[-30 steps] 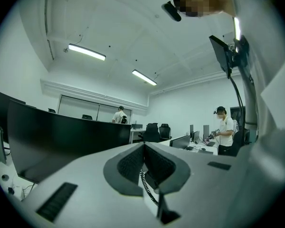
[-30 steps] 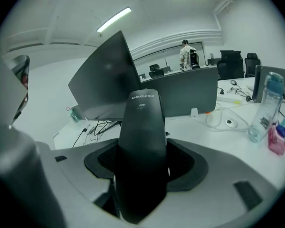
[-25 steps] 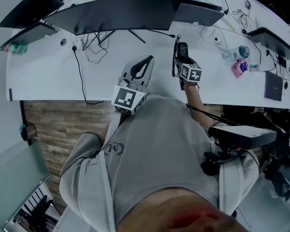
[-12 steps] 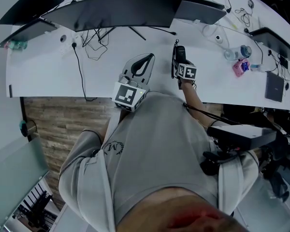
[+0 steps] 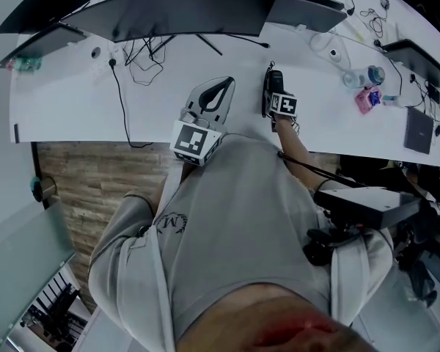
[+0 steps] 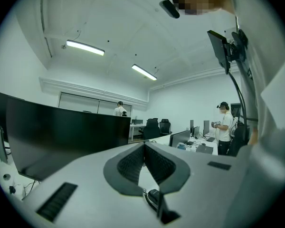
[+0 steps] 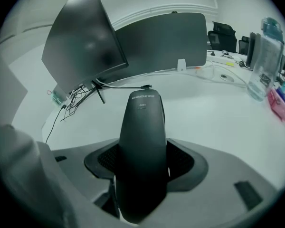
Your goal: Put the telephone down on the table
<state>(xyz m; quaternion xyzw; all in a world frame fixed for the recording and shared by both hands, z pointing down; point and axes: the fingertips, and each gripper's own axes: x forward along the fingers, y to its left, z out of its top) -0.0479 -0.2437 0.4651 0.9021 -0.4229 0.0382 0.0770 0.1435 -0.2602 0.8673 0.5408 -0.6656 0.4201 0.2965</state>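
The right gripper (image 7: 143, 161) squeezes the black telephone (image 7: 142, 122) over the white table (image 7: 228, 122). I think it is being put down. Next, lower it gently and let go. The left gripper (image 6: 143, 151) is closed, with nothing in it.

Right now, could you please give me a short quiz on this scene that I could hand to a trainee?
1. True or false: the left tool is shut with nothing in it.
2. What does the right tool grip? A. a telephone B. a mug C. a stapler
3. Fill in: at the back of the white table stand dark ____.
Key: 1 true; 2 A; 3 monitors.
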